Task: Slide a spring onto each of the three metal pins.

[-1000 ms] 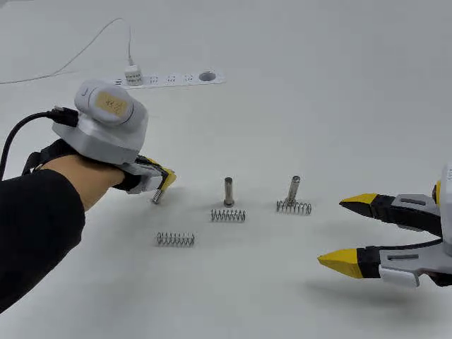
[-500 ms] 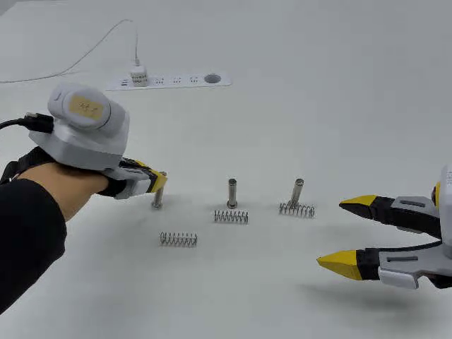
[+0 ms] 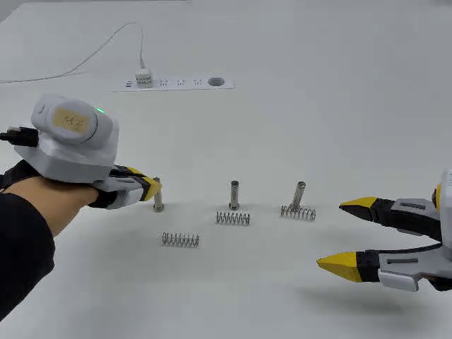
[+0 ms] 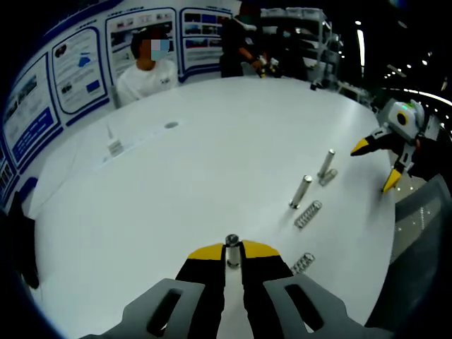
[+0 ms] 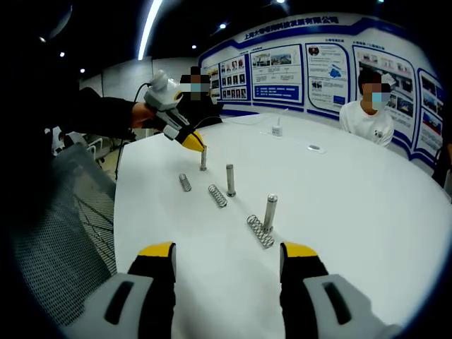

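Steel left pin (image 3: 158,195) stands upright, pinched at our left tongs' (image 3: 152,188) tips. Just right, one spring (image 3: 180,240) lies flat, axis crosswise; beyond, the middle pin (image 3: 234,193) stands and the right pin (image 3: 299,192) leans. Our right tongs (image 3: 330,233) gape, well apart.

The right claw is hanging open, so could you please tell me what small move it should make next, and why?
Probably reach the right claw left to the left spring and close on it. The left claw grips the left pin upright, no spring is on it, and that spring lies loose nearest it.
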Motion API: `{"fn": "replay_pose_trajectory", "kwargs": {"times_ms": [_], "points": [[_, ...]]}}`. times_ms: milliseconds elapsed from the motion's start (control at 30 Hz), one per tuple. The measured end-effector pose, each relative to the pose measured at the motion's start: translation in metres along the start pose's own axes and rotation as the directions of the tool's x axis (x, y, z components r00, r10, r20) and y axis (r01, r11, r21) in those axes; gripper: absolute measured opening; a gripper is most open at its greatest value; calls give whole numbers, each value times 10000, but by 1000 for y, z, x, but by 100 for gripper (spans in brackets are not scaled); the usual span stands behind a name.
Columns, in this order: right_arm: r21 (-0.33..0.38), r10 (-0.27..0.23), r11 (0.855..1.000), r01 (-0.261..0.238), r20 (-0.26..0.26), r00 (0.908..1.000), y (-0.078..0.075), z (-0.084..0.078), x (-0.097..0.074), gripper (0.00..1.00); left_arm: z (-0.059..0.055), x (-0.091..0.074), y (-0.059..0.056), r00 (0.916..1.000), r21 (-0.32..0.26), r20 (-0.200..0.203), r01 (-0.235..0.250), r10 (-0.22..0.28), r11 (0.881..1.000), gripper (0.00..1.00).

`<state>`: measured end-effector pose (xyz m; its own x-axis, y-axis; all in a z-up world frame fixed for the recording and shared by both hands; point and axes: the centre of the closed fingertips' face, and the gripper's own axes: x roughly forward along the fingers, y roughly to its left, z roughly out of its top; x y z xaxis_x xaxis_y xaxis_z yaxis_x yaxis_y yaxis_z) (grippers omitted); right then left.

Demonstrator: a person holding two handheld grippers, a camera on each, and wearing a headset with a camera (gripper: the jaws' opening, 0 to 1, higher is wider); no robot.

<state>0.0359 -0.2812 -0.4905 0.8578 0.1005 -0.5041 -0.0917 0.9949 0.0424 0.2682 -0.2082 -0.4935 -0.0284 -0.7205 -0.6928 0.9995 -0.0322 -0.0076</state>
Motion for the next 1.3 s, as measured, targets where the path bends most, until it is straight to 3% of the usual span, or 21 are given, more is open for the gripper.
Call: {"fn": "replay_pose_trajectory", "kwargs": {"times_ms": [467,600,667,833,1300], "points": [[-69,47,10000,-48,-60,10000,1,2,0,61,-5,-5,-1,9995,120,322,-41,37,9999,8],[-90,41,10000,-42,-63,10000,1,2,-1,61,-5,-4,-1,9994,179,326,-89,84,9998,8],[-90,35,10000,-36,-73,10000,1,1,-1,61,-6,-4,-1,9995,225,303,-79,72,9997,1],[-94,52,9999,-53,-96,9999,2,1,-1,61,-8,-1,3,9992,276,375,-167,157,9995,1],[-69,24,10000,-25,-108,9999,3,0,-1,61,-8,-7,-1,9988,265,491,-49,36,9996,1]]}}
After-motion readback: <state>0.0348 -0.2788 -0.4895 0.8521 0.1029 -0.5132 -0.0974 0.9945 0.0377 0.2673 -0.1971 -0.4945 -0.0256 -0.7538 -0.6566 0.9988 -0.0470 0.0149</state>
